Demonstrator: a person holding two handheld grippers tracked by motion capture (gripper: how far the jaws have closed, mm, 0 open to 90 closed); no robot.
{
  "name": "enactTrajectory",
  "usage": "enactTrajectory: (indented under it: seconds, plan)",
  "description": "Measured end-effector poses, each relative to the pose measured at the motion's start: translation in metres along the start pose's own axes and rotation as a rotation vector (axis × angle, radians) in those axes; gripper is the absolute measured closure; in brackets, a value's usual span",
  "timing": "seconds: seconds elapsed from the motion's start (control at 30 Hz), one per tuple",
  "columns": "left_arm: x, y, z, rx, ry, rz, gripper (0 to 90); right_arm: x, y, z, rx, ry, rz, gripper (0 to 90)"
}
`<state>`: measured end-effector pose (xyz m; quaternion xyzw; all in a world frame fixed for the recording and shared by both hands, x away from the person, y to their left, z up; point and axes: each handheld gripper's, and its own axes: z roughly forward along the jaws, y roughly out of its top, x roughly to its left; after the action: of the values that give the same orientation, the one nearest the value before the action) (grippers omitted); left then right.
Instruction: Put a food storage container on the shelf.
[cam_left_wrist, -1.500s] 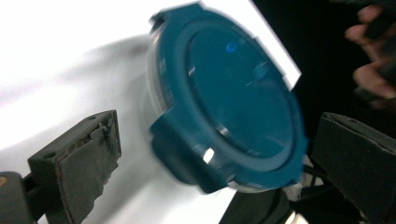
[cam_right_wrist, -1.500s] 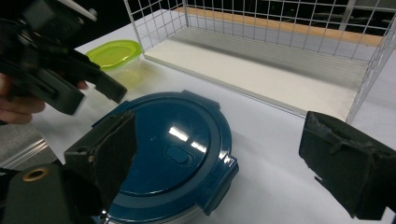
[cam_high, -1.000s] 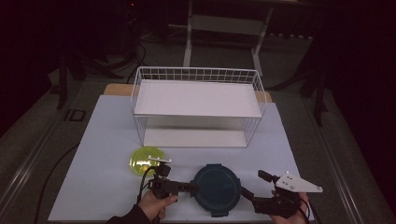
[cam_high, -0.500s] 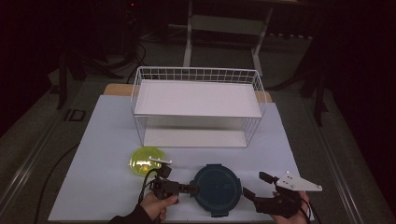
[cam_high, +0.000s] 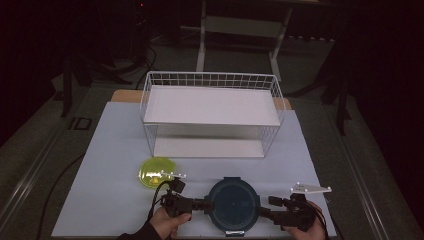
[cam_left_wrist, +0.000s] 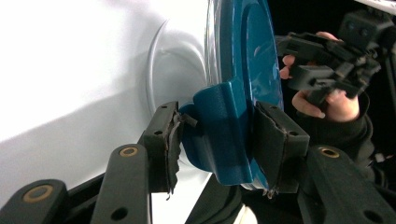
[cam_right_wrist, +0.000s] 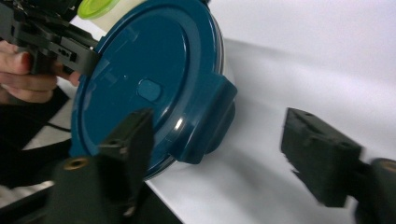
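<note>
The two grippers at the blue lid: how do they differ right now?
The left gripper has its pads pressed on the blue lid's side clip; the right gripper stands open, its jaws just closing in, with the opposite clip between them but untouched. In the high view the right one carries a grey plate, the left one does not. Both are black, hand-held, and point inward at the lid from opposite sides.

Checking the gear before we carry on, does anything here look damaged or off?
Yes: the left gripper, clamped on the blue lid tab, has a torn pad on one jaw, its rubber edge ragged and peeling. Nothing looks spilled.
</note>
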<state>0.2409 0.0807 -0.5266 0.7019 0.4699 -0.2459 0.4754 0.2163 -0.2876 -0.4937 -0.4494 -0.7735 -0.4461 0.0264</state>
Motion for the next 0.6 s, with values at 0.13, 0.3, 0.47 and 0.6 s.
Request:
enactTrajectory:
  seconds: [0.13, 0.3, 0.47, 0.6]
  plan:
    - [-0.0029, -0.0016, -0.0014, 0.006, -0.004, 0.049, 53.7, -0.0025, -0.0006, -0.0003, 0.003, 0.041, 0.059, 32.3]
    - [-0.0043, -0.004, -0.0031, 0.012, -0.007, 0.09, 54.1, -0.001, -0.0011, 0.0012, 0.018, 0.091, 0.099, 41.8]
    - [-0.0054, -0.0055, -0.0033, 0.007, -0.008, 0.105, 54.2, -0.0026, -0.0018, 0.005, 0.038, 0.126, 0.123, 47.9]
    - [-0.0056, -0.0059, -0.0036, 0.009, -0.009, 0.112, 54.3, -0.0031, 0.0008, 0.0069, 0.054, 0.159, 0.136, 52.3]
